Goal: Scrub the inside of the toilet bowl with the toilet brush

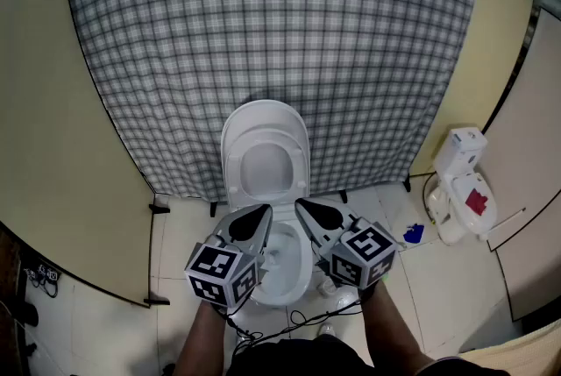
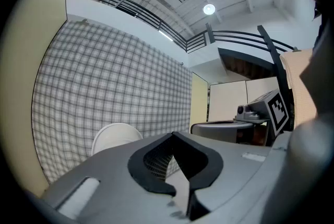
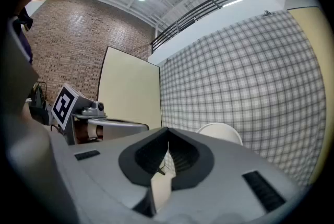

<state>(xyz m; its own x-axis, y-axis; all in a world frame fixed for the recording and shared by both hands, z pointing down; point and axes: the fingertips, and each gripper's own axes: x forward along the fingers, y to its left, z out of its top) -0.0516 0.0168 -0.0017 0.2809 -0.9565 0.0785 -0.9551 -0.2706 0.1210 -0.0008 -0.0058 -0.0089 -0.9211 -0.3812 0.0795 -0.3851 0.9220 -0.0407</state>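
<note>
A white toilet stands against the checked curtain with its lid [image 1: 265, 131] and seat raised, and its bowl [image 1: 282, 271] is open below my grippers. My left gripper [image 1: 259, 213] and right gripper [image 1: 303, 208] hover level, side by side, over the bowl's front. Both are shut and hold nothing. In the left gripper view the jaws [image 2: 173, 135] meet at their tips, with the lid [image 2: 114, 137] beyond. In the right gripper view the jaws [image 3: 167, 130] are also together, with the lid [image 3: 223, 132] behind. I cannot make out a toilet brush in any view.
A checked curtain [image 1: 272, 32] hangs behind the toilet between cream partition panels [image 1: 53, 146]. A second white fixture [image 1: 460, 186] with a red patch stands at the right, and a small blue object [image 1: 414, 233] lies on the tiled floor. Cables [image 1: 289, 323] trail near my feet.
</note>
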